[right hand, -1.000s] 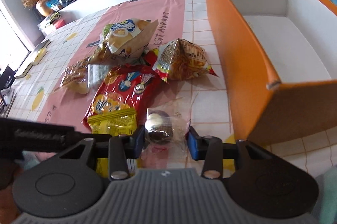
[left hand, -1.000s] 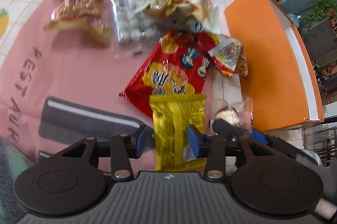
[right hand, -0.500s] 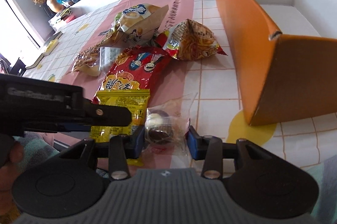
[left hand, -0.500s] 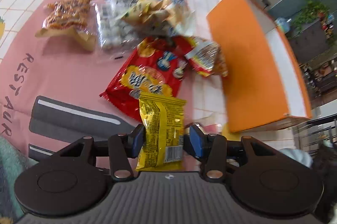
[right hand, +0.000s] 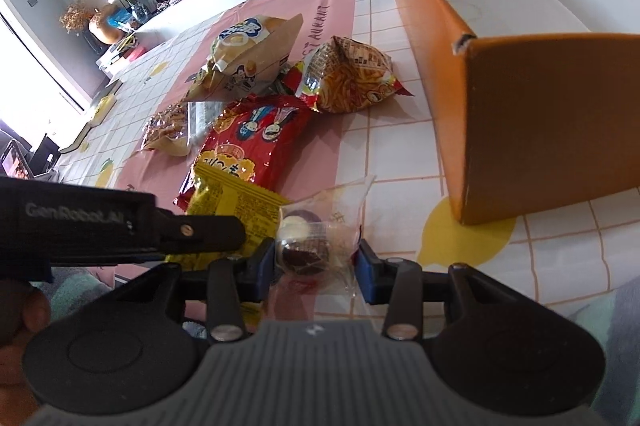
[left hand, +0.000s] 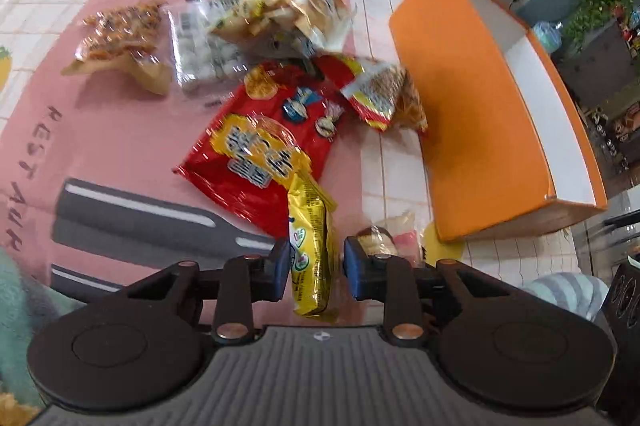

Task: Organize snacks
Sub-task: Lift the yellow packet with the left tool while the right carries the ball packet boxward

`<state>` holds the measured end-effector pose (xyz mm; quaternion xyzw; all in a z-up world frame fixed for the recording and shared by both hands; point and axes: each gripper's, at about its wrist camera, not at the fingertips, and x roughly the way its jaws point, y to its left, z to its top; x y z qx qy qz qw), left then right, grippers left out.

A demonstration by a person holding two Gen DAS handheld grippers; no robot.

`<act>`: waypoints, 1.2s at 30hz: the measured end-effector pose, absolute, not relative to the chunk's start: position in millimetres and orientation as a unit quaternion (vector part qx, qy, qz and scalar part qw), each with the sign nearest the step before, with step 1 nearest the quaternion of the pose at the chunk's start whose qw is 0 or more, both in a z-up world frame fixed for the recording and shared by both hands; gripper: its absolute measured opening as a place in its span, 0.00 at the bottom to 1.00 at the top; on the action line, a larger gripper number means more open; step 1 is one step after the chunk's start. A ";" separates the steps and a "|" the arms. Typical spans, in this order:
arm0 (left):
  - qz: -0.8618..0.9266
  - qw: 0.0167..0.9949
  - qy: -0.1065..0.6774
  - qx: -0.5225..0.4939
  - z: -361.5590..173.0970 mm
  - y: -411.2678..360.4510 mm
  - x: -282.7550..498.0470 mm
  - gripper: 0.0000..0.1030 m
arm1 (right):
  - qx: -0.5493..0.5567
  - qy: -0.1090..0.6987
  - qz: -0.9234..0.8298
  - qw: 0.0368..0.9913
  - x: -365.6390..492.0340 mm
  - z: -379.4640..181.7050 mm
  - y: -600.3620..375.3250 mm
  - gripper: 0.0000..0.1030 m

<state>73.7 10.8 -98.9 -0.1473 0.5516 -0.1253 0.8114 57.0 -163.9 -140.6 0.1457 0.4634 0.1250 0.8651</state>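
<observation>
My left gripper (left hand: pixel 316 264) has just been closing on the yellow packet (left hand: pixel 310 246), which is crumpling between the jaws. My right gripper (right hand: pixel 316 260) pinches the clear wrapped cake (right hand: pixel 316 238). Either slick wrapper could slip before reaching the orange box (right hand: pixel 532 130) at two o'clock.

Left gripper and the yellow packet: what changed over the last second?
The left gripper has just been closing on the yellow packet, which now stands squeezed narrow and edge-on between the pads, where before it lay flat and wide. The right gripper keeps its grip on the clear-wrapped chocolate snack. The orange box is empty as before.
</observation>
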 end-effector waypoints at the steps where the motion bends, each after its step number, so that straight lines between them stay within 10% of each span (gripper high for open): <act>1: -0.123 0.812 0.551 -0.147 -99.6 9.9 73.4 0.30 | 0.144 0.463 0.127 0.865 56.8 -140.7 -163.7 0.39; 9: -0.106 0.831 0.533 -0.117 -94.4 6.0 67.9 0.11 | 0.157 0.463 0.134 0.862 56.6 -141.4 -172.3 0.38; 36: -0.240 0.865 0.441 -0.008 52.1 -112.6 79.7 0.11 | 0.073 0.355 0.120 0.924 53.6 14.9 -294.8 0.37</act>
